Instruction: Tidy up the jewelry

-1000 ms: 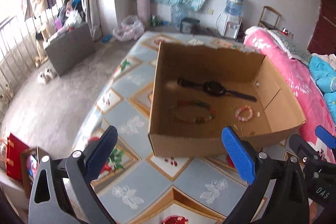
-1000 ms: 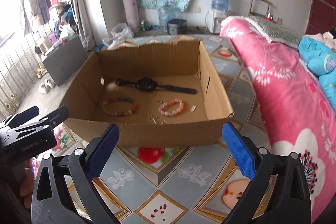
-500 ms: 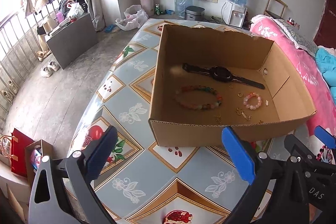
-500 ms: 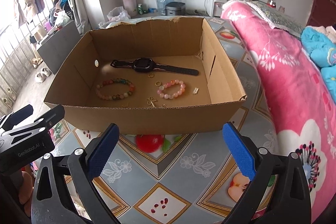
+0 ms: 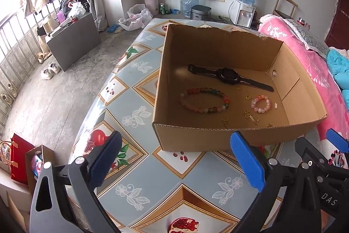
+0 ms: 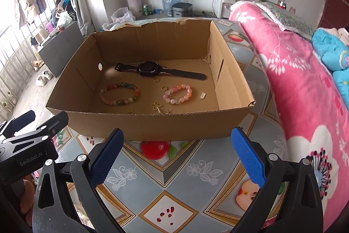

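Note:
An open cardboard box (image 5: pixel 196 137) (image 6: pixel 152 123) stands on the patterned table. Inside lie a black watch (image 5: pixel 229 76) (image 6: pixel 150 69), a large multicoloured bead bracelet (image 5: pixel 204 99) (image 6: pixel 120 93), a small pink bead bracelet (image 5: pixel 260 103) (image 6: pixel 177 93), gold rings (image 6: pixel 157 79) and small gold charms (image 5: pixel 250 117) (image 6: pixel 158 106). My left gripper (image 5: pixel 176 158) is open and empty, in front of the box's near wall. My right gripper (image 6: pixel 176 152) is open and empty, also in front of the box.
The table (image 5: pixel 130 102) (image 6: pixel 174 189) has a fruit-patterned cloth; its left edge drops to the floor. A pink bed (image 6: pixel 305 80) runs along the right side. A grey cabinet (image 5: pixel 72 40) stands on the floor at left.
Both grippers have risen and tilted down, so the box floor and the jewelry show more fully. Both stay open and empty.

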A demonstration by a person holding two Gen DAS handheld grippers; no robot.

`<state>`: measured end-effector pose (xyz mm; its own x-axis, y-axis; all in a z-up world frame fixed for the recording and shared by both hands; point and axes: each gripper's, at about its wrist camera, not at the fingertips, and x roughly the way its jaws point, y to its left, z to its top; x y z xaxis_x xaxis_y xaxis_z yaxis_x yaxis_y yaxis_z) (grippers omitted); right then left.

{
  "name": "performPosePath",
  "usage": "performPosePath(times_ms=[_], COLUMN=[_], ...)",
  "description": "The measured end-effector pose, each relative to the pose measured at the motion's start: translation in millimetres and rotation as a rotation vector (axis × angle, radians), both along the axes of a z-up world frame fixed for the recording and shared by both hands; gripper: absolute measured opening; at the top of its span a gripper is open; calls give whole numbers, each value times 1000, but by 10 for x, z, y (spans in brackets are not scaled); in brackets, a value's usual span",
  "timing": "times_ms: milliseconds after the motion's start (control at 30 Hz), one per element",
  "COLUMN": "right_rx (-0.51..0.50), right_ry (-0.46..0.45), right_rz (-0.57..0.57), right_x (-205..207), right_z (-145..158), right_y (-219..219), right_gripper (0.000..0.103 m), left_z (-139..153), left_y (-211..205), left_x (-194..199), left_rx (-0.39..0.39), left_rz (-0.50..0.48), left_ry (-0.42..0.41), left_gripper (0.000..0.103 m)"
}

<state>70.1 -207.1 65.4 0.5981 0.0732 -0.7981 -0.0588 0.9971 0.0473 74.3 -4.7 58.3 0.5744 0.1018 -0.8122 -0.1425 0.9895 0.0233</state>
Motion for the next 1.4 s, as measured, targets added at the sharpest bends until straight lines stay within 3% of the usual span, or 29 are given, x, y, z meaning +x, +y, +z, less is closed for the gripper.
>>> performPosePath(times_ms=[1400], right_rx=[0], right_ry=[0], right_rz=[-3], right_x=[44], right_z=[15], right_y=[-39], right_gripper=[95], left_z=[-31], left_y=[-23], left_x=[24], left_rx=[-6], left_rz=[-6], left_ry=[28], left_gripper=[98])
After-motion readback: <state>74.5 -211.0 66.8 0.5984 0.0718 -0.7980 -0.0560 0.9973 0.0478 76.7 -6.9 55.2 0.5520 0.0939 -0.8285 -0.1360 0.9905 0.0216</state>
